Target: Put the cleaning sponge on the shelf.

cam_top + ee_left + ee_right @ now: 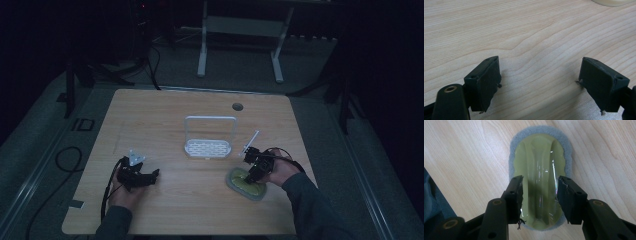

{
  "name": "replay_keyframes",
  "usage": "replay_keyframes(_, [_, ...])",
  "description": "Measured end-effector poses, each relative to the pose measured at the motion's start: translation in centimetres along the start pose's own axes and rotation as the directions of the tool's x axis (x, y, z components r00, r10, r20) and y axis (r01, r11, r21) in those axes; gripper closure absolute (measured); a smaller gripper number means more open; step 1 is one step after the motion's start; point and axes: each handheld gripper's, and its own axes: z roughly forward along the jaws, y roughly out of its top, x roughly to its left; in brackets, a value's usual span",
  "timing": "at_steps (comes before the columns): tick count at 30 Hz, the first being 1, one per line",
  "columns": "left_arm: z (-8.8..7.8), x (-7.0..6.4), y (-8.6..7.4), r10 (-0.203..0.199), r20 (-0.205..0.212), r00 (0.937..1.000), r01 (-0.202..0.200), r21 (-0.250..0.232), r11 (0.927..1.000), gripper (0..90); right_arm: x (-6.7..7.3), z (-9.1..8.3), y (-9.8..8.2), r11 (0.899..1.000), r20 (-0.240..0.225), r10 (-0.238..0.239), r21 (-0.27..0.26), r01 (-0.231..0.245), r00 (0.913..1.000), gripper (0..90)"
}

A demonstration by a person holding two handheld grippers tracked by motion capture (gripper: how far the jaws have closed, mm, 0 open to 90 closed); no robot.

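Dim light is falling on a pale wood-grain worktop point(165, 200), with dark floor and the legs of another table beyond it.

Nearest the person, the left gripper point(150, 176) is resting low on the wood, its jaws spread wide with nothing but bare grain between them in the left gripper view.

Across to the right, the right gripper point(539, 195) is hovering over an oval scrubbing pad point(539, 152) — an olive-green glossy plastic grip on a grey fibrous base — lying flat near the right front of the worktop. Its jaws are standing about halfway open, straddling the raised central ridge of the grip; whether the pads are touching the plastic yet I cannot tell.

Judging from this, the step in hand is grasping the pad. Doing it well likely means keeping the jaws centred on the ridge and closing squarely — the glossy sides could let it slip.

Farther back, at mid-worktop, a white rack point(209, 139) with a tall loop handle and a slotted base is standing empty, well apart from both grippers.
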Motion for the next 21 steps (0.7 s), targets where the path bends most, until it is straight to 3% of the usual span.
replay_keyframes(21, [0.0, 0.0, 0.0, 0.0, 0.0, 1.0, 0.0, 0.0, 1.0, 17.6, -0.1, 0.7, 1.4, 0.992, -0.001, -0.043, 0.119, 0.043, 0.9991, 62.1])
